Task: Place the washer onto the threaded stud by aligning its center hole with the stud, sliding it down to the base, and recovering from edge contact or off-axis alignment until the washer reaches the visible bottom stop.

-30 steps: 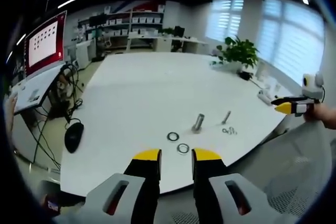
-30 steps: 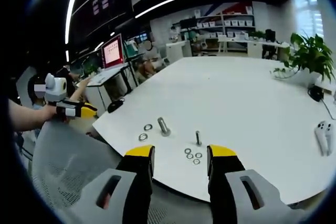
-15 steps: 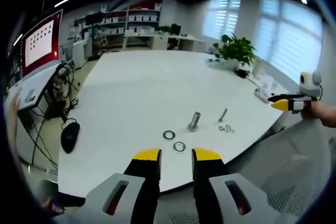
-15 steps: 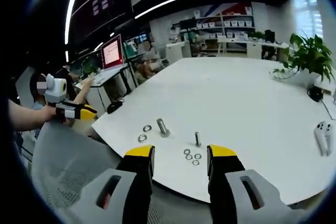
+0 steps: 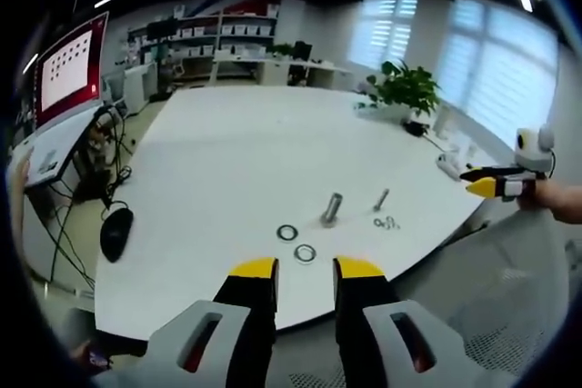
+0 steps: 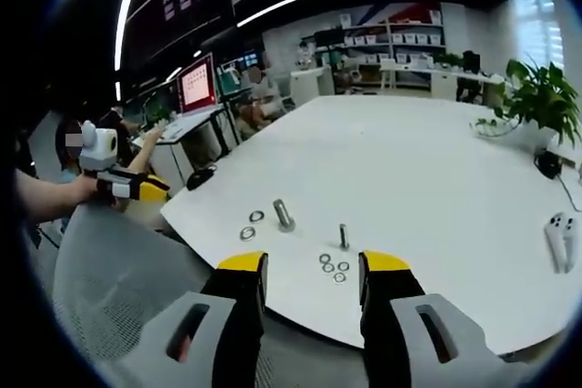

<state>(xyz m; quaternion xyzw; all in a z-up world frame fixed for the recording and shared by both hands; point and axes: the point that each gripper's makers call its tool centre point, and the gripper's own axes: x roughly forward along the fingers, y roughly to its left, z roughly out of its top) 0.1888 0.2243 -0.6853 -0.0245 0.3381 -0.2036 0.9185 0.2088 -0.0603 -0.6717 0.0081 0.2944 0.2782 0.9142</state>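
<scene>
Both grippers hover off the white table (image 5: pixel 227 161), jaws apart and empty — left gripper (image 5: pixel 305 267), right gripper (image 6: pixel 312 261). Small washers (image 6: pixel 331 266) lie just beside the slim threaded stud (image 6: pixel 344 236). They look thin, hard, slippery — best pinched by the rim.

White table (image 5: pixel 227 152), silver washers (image 5: pixel 305 253) & stud (image 6: pixel 344 236), black mouse (image 5: pixel 115 232), green plant (image 5: pixel 406 86).

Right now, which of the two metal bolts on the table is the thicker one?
The thicker bolt stands beside the two large rings. The thin bolt stands by the cluster of small rings.
</scene>
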